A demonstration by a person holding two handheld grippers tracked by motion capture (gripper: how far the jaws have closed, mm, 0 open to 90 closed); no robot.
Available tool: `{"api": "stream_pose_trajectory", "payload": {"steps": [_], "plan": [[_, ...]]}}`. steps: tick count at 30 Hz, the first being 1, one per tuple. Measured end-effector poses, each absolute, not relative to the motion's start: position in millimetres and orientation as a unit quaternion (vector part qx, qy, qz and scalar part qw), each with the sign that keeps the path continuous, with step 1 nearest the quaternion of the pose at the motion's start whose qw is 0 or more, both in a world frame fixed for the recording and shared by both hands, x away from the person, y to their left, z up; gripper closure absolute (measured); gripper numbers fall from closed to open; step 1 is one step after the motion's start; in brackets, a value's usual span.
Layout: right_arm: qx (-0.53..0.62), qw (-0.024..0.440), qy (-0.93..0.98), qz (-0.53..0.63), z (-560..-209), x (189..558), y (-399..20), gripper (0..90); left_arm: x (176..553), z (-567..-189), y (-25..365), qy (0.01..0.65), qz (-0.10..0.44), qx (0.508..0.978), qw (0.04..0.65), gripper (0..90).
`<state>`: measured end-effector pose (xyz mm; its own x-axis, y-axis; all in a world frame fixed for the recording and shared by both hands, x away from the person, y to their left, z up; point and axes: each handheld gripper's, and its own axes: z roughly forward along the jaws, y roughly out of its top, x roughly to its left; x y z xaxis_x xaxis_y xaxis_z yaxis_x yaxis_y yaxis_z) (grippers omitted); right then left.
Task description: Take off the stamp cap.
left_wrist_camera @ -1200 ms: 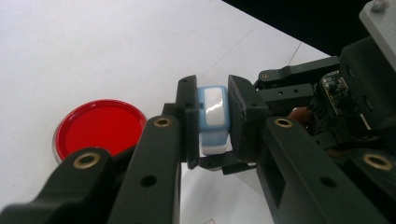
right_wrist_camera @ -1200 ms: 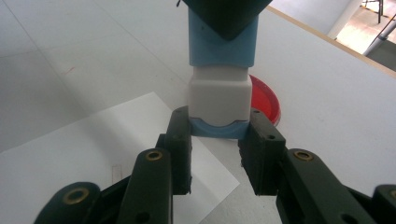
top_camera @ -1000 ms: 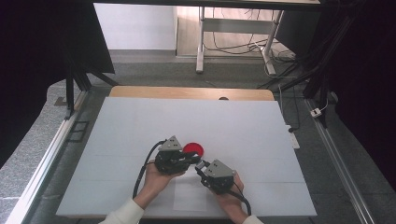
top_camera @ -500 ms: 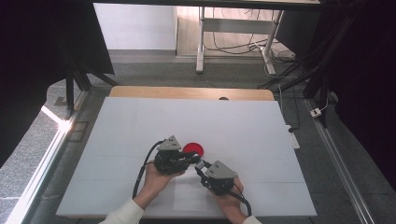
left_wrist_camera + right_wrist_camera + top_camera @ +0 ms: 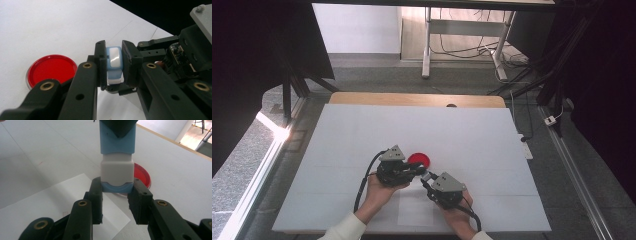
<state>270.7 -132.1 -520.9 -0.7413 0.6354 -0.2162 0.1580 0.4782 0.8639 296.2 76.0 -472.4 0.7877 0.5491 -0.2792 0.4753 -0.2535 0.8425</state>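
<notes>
Both tongs meet on one small block near the front middle of the white surface point(image 5: 362, 135). Left tongs point(image 5: 112, 62) are clamped on the blue-and-white block point(image 5: 114, 63), their jaws pressed against its two sides, with a glossy white panel facing the camera between them. Right tongs point(image 5: 117, 192) are closed on the same block point(image 5: 117, 172) from the opposite end — their jaws grip the lower blue edge, under the grey-white middle section, while the blue upper part runs up to where the other gripper's dark jaws hold it. From the high view, the left tongs point(image 5: 418, 171) and right tongs point(image 5: 428, 178) sit nose to nose, each held by a hand that comes in from the bottom edge; the block itself is too small to make out there.

A shallow round red dish point(image 5: 418, 160) with a clear rim lies flat on the surface just beside the tongs — nothing can be seen inside it. A white sheet of paper point(image 5: 57, 202) lies on the surface beneath the right tongs.
</notes>
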Motion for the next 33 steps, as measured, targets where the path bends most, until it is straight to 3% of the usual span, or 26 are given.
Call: {"api": "stream_pose_trajectory", "payload": {"steps": [29,32,33], "plan": [[0.223,0.273,0.83,0.432,-518,271,-133,65.6,296,-473,76,0.324,0.034,0.788,0.522,75.5],[0.219,0.257,0.852,0.401,-523,274,-133,65.7,292,-458,93,0.341,0.127,0.765,0.531,76.0],[0.225,0.243,0.857,0.396,-529,275,-135,65.7,294,-450,109,0.343,0.106,0.752,0.553,76.0]]}}
